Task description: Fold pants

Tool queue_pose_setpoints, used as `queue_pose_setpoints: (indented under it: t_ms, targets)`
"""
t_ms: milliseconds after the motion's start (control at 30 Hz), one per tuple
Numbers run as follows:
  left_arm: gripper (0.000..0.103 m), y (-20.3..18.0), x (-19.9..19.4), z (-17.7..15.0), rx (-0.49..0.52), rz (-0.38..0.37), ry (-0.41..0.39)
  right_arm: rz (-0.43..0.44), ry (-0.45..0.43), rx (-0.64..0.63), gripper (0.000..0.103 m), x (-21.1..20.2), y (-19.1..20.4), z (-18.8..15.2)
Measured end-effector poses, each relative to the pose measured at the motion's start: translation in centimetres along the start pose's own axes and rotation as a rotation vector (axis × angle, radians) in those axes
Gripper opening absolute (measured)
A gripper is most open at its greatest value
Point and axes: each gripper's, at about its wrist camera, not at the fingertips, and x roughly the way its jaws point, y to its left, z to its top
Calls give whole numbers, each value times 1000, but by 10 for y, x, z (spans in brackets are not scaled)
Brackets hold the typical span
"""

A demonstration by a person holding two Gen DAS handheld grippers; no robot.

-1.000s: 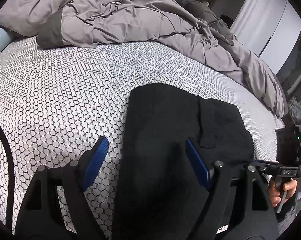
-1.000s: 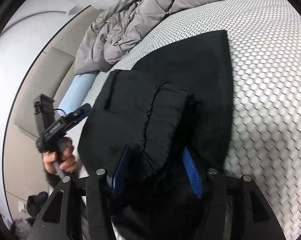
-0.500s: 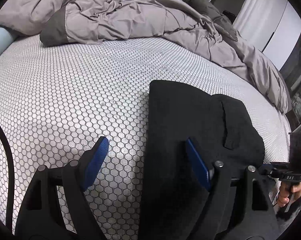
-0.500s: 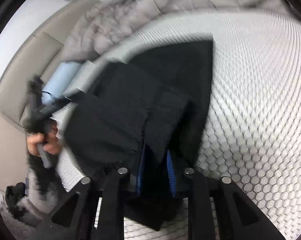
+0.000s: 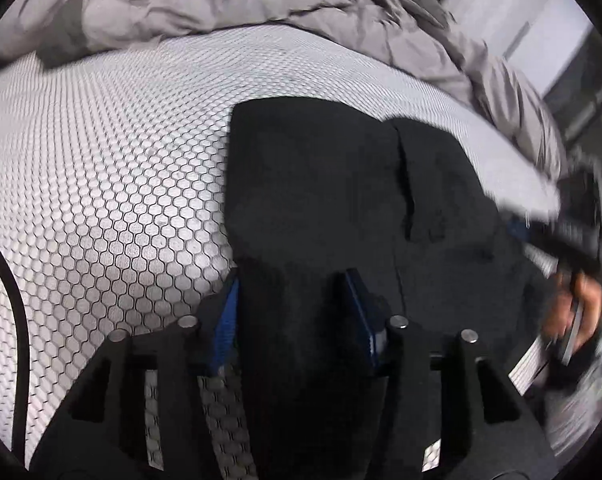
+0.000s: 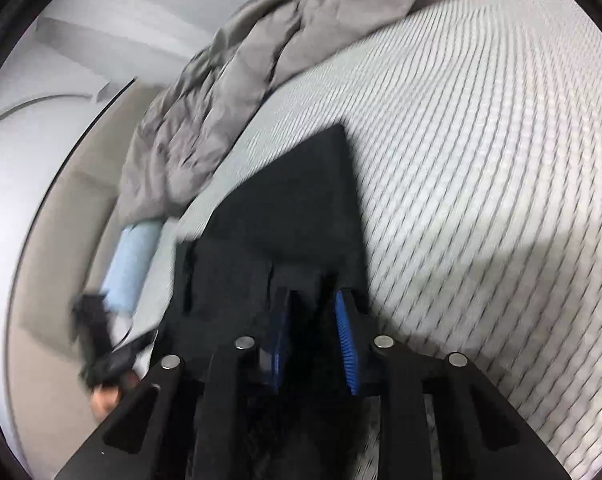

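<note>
Lying near the bed's front edge, the black pants (image 5: pixel 313 184) are part-folded on the honeycomb-print sheet (image 5: pixel 101 184), near end bunched up into both claws. Left gripper (image 5: pixel 293 312): jaws closing, fabric between the blue pads; can't tell if they bite yet. Right gripper (image 6: pixel 313 340): narrow, jaws creeping open a touch, dark cloth between them and apparently still pinched. Judgement: this is the grab before carrying the near end over. Get both grips on the same hem line, equal depth, all layers caught, then lift level so the fold edge lands straight. Room: plenty of bare sheet beyond and to the left of the pants. Grey duvet (image 5: pixel 261 4) is heaped at the far side, well apart. Blue pillow (image 6: pixel 135 264) sits by the headboard, off the path.
</note>
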Motion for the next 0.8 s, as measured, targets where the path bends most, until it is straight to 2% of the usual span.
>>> queue_pose_setpoints:
  t_ms: [67, 167, 233, 300, 333, 400, 467, 500, 567, 600, 667, 700, 767, 800]
  targets:
    - [54, -7, -6, -2, 40, 54, -23, -112, -42, -38, 24, -4, 2, 8]
    - [54, -18, -26, -3, 95, 125, -120, -112, -50, -31, 24, -21, 4, 12]
    - [57, -28, -45, -3, 128, 100, -200, -132, -92, -133, 28, -40, 25, 3]
    - [63, -36, -51, -5, 161, 29, -214, -130, -113, -273, 37, -50, 55, -8]
    - [64, -46, -48, -7, 194, -21, -202, -104, -106, -338, 42, -48, 74, -17]
    - [64, -64, -37, -14, 246, -75, -163, -64, -70, -433, 43, -37, 102, -32]
    - [64, -82, -19, -25, 335, -114, -85, -60, 4, -540, 43, -14, 125, -51]
    - [64, -91, -7, -31, 389, -79, -43, -75, 57, -593, 43, 6, 136, -61]
    - [64, -101, 3, -40, 451, -31, -28, -120, 150, -641, 43, 40, 142, -74]
    - [64, -100, 5, -42, 466, -33, -14, -186, 200, -692, 43, 60, 142, -83]
    - [64, -97, 5, -48, 484, -43, 5, -275, 191, -846, 43, 69, 143, -101]
    - [64, -92, 2, -49, 488, -55, 13, -317, 188, -884, 43, 65, 143, -103]
    - [65, -81, -3, -55, 491, -77, 28, -351, 180, -858, 42, 49, 133, -97]
    - [65, -80, -5, -57, 496, -85, 33, -325, 185, -840, 42, 38, 126, -94]
